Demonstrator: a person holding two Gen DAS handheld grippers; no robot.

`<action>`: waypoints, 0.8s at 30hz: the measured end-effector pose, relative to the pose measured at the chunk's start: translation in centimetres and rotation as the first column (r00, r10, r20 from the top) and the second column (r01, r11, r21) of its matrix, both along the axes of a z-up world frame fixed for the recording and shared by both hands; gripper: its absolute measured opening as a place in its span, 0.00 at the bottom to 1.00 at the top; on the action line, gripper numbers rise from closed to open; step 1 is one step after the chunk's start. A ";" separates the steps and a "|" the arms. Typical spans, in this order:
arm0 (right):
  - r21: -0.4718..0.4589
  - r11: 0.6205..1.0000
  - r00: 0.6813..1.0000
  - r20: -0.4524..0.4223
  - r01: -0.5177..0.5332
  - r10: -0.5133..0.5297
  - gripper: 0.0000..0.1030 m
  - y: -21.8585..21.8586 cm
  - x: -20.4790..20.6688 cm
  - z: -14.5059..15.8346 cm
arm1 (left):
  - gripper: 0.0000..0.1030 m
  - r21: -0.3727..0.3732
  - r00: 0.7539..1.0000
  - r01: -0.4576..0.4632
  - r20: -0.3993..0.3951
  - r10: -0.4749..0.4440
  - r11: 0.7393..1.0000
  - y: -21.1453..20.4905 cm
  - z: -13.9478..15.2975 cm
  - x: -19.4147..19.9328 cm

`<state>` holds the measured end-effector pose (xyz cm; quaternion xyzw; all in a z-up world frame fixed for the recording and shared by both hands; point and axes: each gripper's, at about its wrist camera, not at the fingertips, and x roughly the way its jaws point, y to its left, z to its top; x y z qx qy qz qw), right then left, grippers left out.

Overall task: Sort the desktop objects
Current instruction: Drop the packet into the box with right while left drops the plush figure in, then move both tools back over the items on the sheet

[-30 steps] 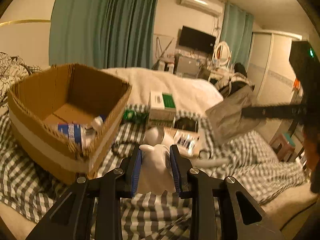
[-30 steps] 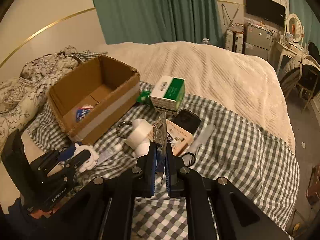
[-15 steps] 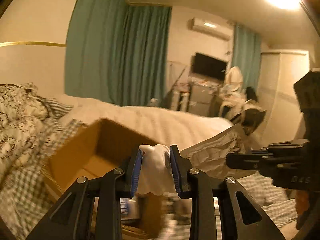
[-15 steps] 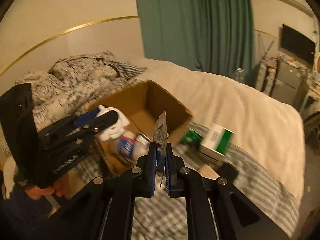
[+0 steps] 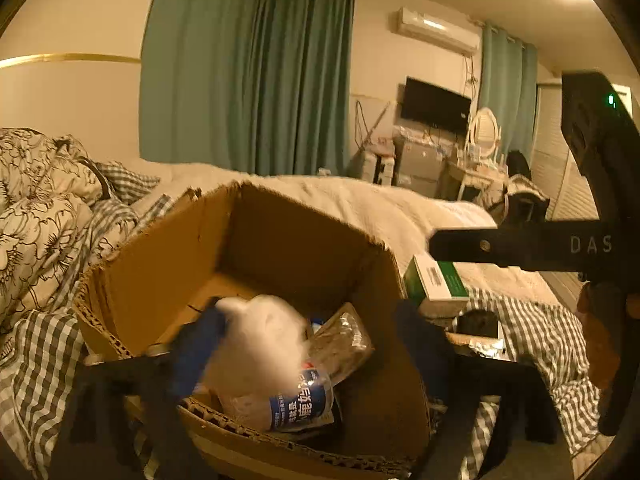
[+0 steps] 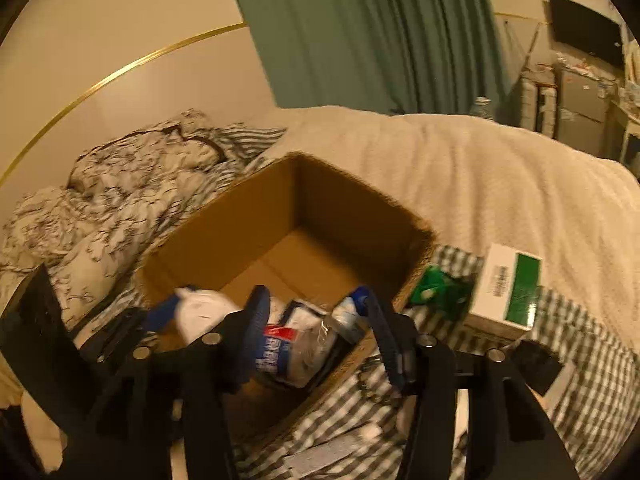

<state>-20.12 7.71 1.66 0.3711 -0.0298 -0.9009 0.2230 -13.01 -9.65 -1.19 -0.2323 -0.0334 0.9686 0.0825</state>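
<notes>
One cardboard box (image 5: 280, 248), corrugated, brown, square, open at the top, with a pale tape band low on its near wall; it sits on a grey-and-white checked cloth (image 5: 532, 332) spread over the bed.

Inside the box, at its near corner:
- one clear plastic bottle (image 5: 300, 400), cylindrical, with a blue printed label, lying on its side;
- one crinkled clear foil packet (image 5: 344, 340), flat, at 2 o'clock from the bottle;
- one white soft toy (image 5: 256, 344), rounded and matt, badly blurred, over the bottle.

Left gripper (image 5: 304, 340): two black fingers with blue pads, jaws just sprung wide apart. The toy sits near the left pad; contact cannot be judged through the blur, and the right pad stands well clear.

Right gripper (image 6: 316, 320): same make, jaws just opened to a middling gap, nothing pinched between them. The bottle and packet show through that gap, lower down in the box.

Outside the box, at 3 o'clock in the right wrist view:
- one small green glossy item (image 6: 432, 286), touching the box wall;
- one white carton with a green panel (image 6: 508, 288), rectangular, just beyond it;
- one flat black object (image 6: 536, 364), at 5 o'clock from the carton.

Beyond: one cream textured blanket (image 6: 500, 168), one floral-print quilt (image 6: 120, 208), crumpled, at 9 o'clock from the box.
</notes>
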 end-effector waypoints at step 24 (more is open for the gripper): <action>0.193 0.975 0.991 0.054 0.110 -0.122 0.50 13.8 11.7 -1.0 | 0.94 -0.094 0.983 0.090 0.168 -0.073 0.992 9.1 -3.9 11.5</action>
